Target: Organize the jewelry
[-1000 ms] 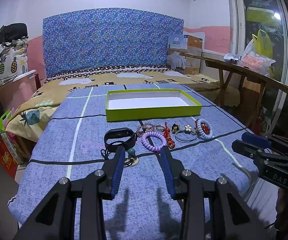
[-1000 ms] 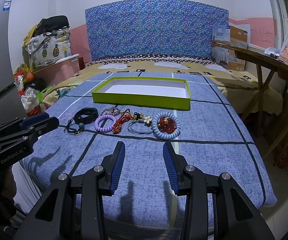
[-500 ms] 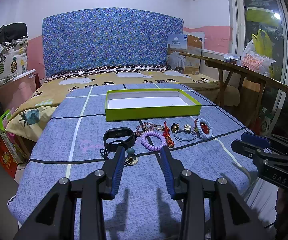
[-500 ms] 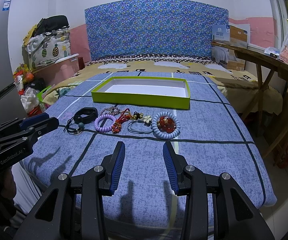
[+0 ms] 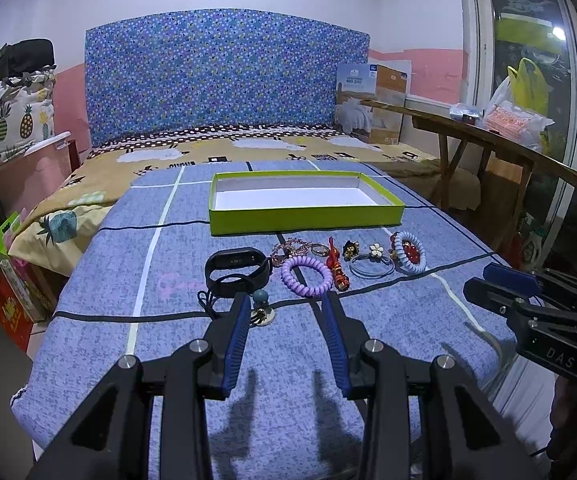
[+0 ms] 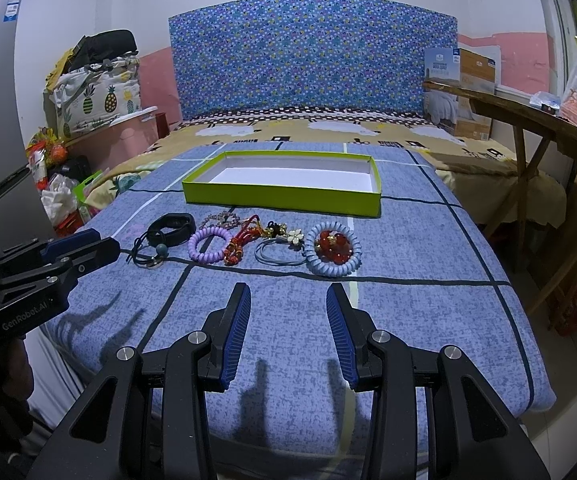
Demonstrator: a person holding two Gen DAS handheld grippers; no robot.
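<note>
Both grippers, left gripper (image 5: 284, 312) and right gripper (image 6: 288, 304), hover with jaws apart, empty. Your jewelry lies in a row on the blue bedspread (image 6: 408, 304) before the shallow lime-green cardboard tray (image 6: 280, 200). The purple spiral coil bracelet (image 5: 306, 274) looks light and springy, likely slippery: pinch across one side of its ring.

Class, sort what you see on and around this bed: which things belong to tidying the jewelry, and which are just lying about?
Belongs to the job:
green tray
black wristband
purple coil bracelet
red bead charm
flower hair tie
blue coil bracelet
left claw, open
right claw, open

Just lying about:
cardboard box
pineapple bag
wooden bench
</note>
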